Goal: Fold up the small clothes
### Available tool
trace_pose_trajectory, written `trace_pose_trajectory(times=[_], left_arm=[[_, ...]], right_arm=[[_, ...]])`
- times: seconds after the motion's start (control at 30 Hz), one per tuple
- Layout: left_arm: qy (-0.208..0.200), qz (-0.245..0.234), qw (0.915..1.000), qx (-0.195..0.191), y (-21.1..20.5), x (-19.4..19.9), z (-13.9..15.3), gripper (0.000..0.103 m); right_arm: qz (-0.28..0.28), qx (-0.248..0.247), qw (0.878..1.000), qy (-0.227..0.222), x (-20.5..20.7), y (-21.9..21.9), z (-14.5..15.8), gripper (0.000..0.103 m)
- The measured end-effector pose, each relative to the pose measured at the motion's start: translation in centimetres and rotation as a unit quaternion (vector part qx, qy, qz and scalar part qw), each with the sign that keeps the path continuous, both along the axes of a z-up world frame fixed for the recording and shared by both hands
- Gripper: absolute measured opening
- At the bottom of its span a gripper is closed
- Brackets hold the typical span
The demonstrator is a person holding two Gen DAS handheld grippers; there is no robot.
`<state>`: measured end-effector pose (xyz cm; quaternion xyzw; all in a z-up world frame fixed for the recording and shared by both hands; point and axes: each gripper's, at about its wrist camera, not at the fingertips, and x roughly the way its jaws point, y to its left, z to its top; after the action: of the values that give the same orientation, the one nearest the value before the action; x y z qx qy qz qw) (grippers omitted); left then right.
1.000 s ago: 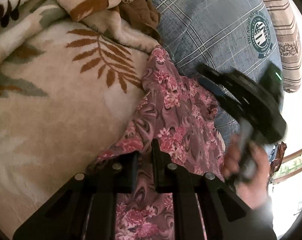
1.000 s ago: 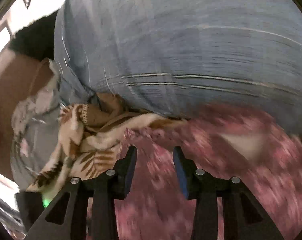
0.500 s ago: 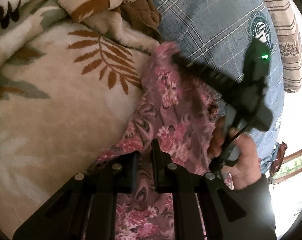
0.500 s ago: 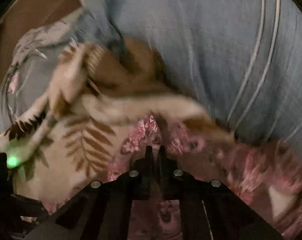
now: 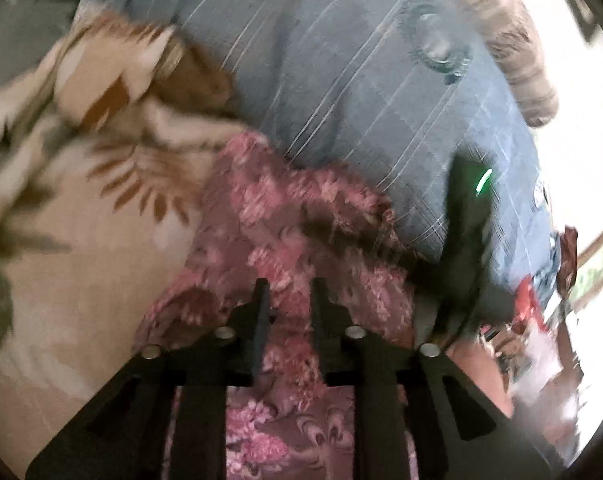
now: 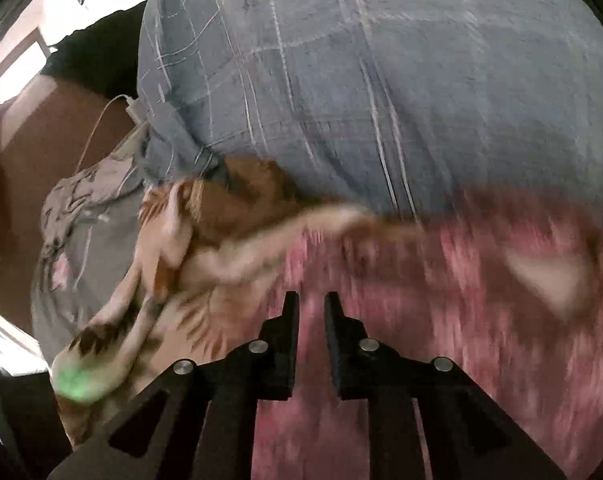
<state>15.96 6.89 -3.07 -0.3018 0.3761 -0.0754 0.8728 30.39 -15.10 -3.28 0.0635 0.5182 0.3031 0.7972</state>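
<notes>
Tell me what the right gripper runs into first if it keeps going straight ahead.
Most likely the pink floral garment, which fills the space just ahead of the right gripper. Beyond it lies the blue plaid pillow. Motion blur makes depth uncertain.

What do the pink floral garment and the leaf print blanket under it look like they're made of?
The pink floral garment looks like thin, light woven fabric, probably cotton or rayon: it bunches into soft crumpled folds with a matte printed surface. The leaf print blanket looks like thick plush fleece, judging by its fuzzy, matte nap. Motion blur leaves both uncertain.
</notes>
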Motion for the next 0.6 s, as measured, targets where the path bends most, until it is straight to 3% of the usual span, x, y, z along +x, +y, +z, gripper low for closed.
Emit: trace_pose_trajectory(times=[0.07,0.13,0.2,0.27,0.3,0.37,0.43,0.5,0.57,0.6], left_arm=[[0.011,0.014,0.9998,0.007,0.4,0.5,-0.6,0.029],[0.054,0.018,0.9983,0.014,0.9,1.6,-2.3,0.029],[0.084,0.017,0.9963,-0.004,1.3,2.3,-3.9,0.027],[0.08,0.021,0.9966,-0.007,1.4,2.2,-3.8,0.027],[0.08,0.018,0.9967,-0.001,1.3,2.2,-3.6,0.028],[0.077,0.016,0.9969,0.01,1.0,2.2,-3.5,0.028],[0.076,0.015,0.9968,0.019,0.7,2.4,-3.5,0.028],[0.075,0.015,0.9968,0.024,0.5,2.4,-3.5,0.029],[0.072,0.012,0.997,0.023,0.6,2.2,-3.5,0.03],[0.072,0.012,0.9971,0.021,0.6,2.2,-3.5,0.03]], right_arm=[[-0.005,-0.029,1.0,0.008,-2.0,-1.4,-1.1,0.015],[-0.035,-0.009,0.999,-0.001,-3.5,-4.7,0.6,0.016],[-0.096,0.021,0.995,-0.013,-4.8,-9.7,2.7,0.018],[-0.182,0.015,0.983,-0.036,-5.5,-15.1,4.3,0.029],[-0.239,-0.004,0.97,-0.051,-6.1,-18.6,5.1,0.038],[-0.321,-0.032,0.945,-0.059,-6.7,-24.2,5.5,0.043],[-0.36,-0.04,0.931,-0.043,-7.3,-28.0,4.9,0.043],[-0.36,-0.036,0.932,-0.007,-7.4,-29.6,3.1,0.043],[-0.337,-0.052,0.94,0.025,-6.9,-29.3,1.5,0.024],[-0.323,-0.065,0.944,0.012,-6.9,-28.7,1.7,0.006]])
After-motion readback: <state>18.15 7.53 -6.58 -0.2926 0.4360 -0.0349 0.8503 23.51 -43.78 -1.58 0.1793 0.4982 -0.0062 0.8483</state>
